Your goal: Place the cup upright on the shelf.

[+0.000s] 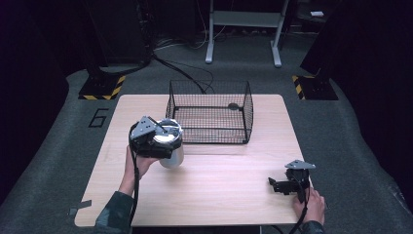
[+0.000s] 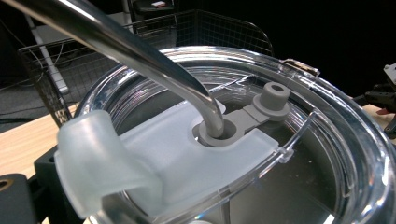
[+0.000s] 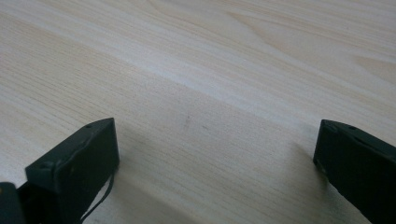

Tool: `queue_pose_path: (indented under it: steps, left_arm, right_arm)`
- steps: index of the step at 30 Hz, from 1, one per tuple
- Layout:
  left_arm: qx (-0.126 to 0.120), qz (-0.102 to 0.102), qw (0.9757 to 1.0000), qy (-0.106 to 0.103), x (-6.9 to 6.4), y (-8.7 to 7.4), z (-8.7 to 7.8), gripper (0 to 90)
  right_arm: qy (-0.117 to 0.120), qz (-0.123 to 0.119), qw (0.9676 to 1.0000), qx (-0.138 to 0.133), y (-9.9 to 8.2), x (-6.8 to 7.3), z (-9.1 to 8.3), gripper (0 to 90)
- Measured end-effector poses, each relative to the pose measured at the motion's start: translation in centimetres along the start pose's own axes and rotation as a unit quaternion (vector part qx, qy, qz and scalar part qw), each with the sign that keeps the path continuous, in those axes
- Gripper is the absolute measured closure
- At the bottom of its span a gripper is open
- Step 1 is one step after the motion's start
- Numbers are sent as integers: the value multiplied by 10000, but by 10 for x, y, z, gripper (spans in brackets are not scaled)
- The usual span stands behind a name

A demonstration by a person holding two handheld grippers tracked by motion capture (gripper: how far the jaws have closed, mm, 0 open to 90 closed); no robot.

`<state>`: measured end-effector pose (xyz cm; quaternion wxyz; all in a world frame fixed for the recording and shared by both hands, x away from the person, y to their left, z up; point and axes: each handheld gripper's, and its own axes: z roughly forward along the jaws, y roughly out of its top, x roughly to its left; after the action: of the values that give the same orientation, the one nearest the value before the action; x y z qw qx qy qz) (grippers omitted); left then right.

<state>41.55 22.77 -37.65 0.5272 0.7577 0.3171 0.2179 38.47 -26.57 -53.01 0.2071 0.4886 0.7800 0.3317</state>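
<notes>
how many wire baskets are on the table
1. A single black wire mesh basket sits at the far middle of the light wooden table, just beyond the steel tumbler with clear lid at the left gripper.

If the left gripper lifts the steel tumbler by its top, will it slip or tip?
The tumbler looks smooth and shiny, so it may slip. Its clear lid is probably rigid but may pop off under load. The metal straw leans sideways, so it could swing or catch.

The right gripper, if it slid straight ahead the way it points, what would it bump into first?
Probably nothing soon. The right gripper points left across the bare wooden table, its jaws wide open with only wood between them. The tumbler sits farther up-left, seemingly off that line, though depth is hard to judge.
</notes>
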Motion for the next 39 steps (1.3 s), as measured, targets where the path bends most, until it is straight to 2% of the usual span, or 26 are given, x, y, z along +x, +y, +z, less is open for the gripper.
queue_pose_path:
  steps: [5,21,28,32,39]
  left_arm:
    - [-15,-62,10000,-62,-3,7,4,30]
    - [-111,17,9996,-243,-10,32,21,30]
    - [-134,85,9996,-253,-11,43,26,29]
    - [-146,50,9994,-307,-10,51,31,30]
    - [-184,41,9995,-272,-8,61,39,30]
  right_arm:
    - [0,-1,10000,0,0,0,0,0]
    - [-1,1,10000,-3,0,0,0,0]
    - [0,-1,10000,-3,0,0,0,0]
    - [0,-1,10000,-2,0,0,0,0]
    - [0,-1,10000,-2,0,0,0,0]
